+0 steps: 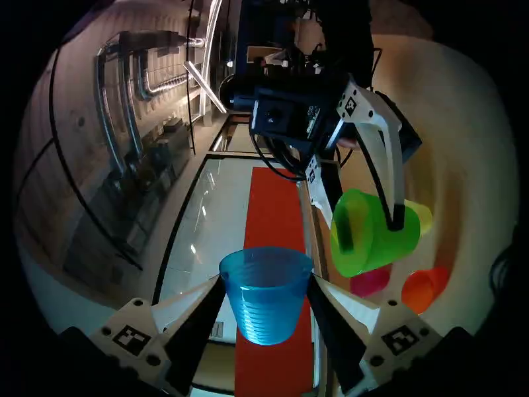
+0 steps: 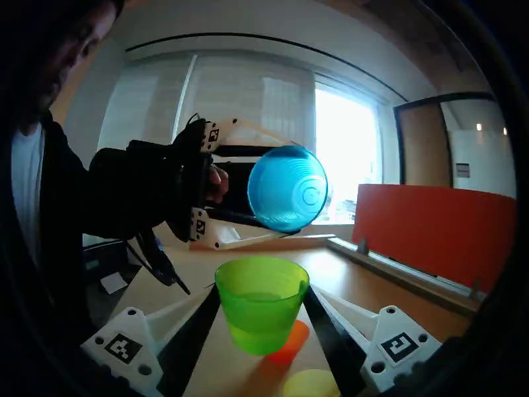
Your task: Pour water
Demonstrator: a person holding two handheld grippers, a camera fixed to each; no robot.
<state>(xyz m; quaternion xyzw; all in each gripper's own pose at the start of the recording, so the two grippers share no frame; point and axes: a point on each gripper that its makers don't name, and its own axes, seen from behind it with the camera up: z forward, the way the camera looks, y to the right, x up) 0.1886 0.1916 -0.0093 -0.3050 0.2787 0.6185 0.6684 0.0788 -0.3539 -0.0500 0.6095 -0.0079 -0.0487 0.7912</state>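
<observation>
over the wooden table [image 2: 370,278], by the red divider panel [image 2: 436,225], a person had a gripper in each hand w/ a cup in each. left gripper [image 1: 266,291] was pinching the blue cup [image 1: 266,311], both fingers pressed on its ribbed sides, no gap i could see. right gripper [image 2: 262,298] was clamped the same way on the green cup [image 2: 262,317], which stood upright, seemingly low over the tabletop, w/ what looked like a bit of water in it. in the right gripper view the blue cup hung higher & farther back than the green one, tipped on its side so a round end faced the camera. couldn't tell for sure if that was mouth or base, and no stream showed btw the two cups. how much water sat in the blue cup, couldn't tell either. spare cups sat on the table near the green one: an orange cup [image 2: 294,337] just behind it, a yellow cup [image 2: 311,384] closer in, a pink cup [image 1: 370,281] beside those. my read: the pour step was in hand, blue into green, tilt on but the cups not clearly lined up. next move would prob need the blue lip brought right over the green mouth, then a slow roll of the left wrist, green held level & steady so nothing splashed on the table.
</observation>
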